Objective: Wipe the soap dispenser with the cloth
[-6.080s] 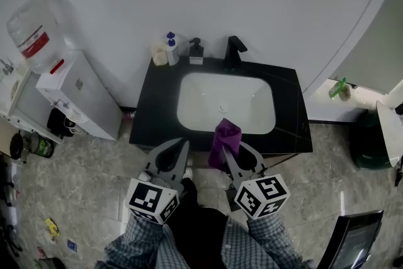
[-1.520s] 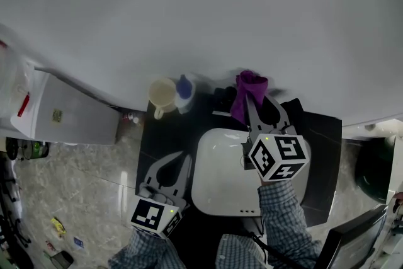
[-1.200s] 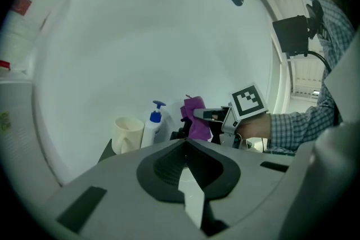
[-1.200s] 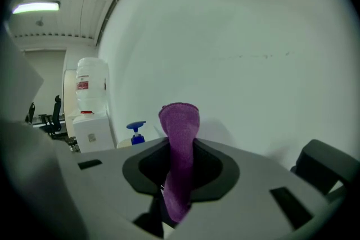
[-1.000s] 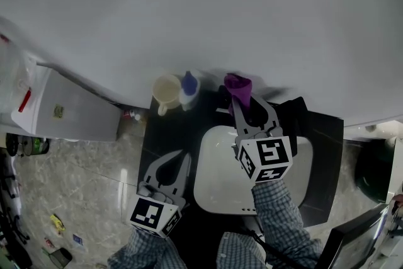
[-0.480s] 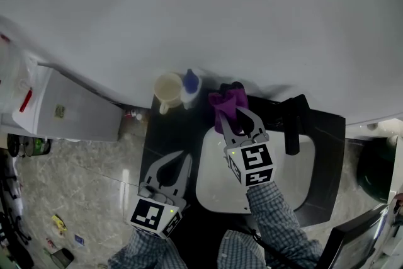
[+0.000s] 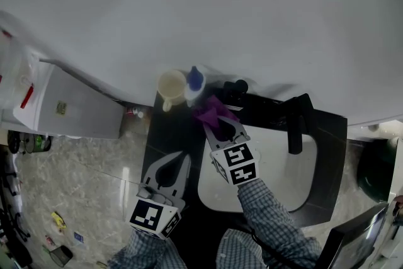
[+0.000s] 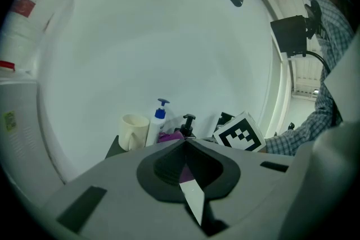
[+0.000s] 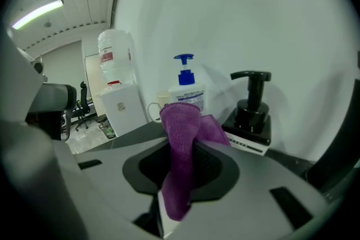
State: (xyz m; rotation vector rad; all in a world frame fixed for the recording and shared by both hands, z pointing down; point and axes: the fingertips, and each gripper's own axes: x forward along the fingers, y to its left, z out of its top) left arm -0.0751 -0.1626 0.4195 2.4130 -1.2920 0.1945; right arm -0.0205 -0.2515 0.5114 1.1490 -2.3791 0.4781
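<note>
Grips a purple cloth [image 9: 181,137] in the right gripper [image 7: 217,126], jaws clamped on its fold, just left of the black soap dispenser [image 9: 251,109]; contact unclear. Holds the left gripper [image 7: 173,164] pressed together and empty, well in front of the dispenser, over the black table [image 7: 165,135]. Shows a blue-capped pump bottle [image 9: 184,87] and cream mug [image 7: 171,85] left of the dispenser, a black faucet [image 7: 297,123] right of it.

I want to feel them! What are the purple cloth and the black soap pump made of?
The purple cloth looks like soft fabric, maybe microfibre: fuzzy, matte, drooping folds. The black soap dispenser seems plastic: smooth, faintly shiny, maybe metal.
</note>
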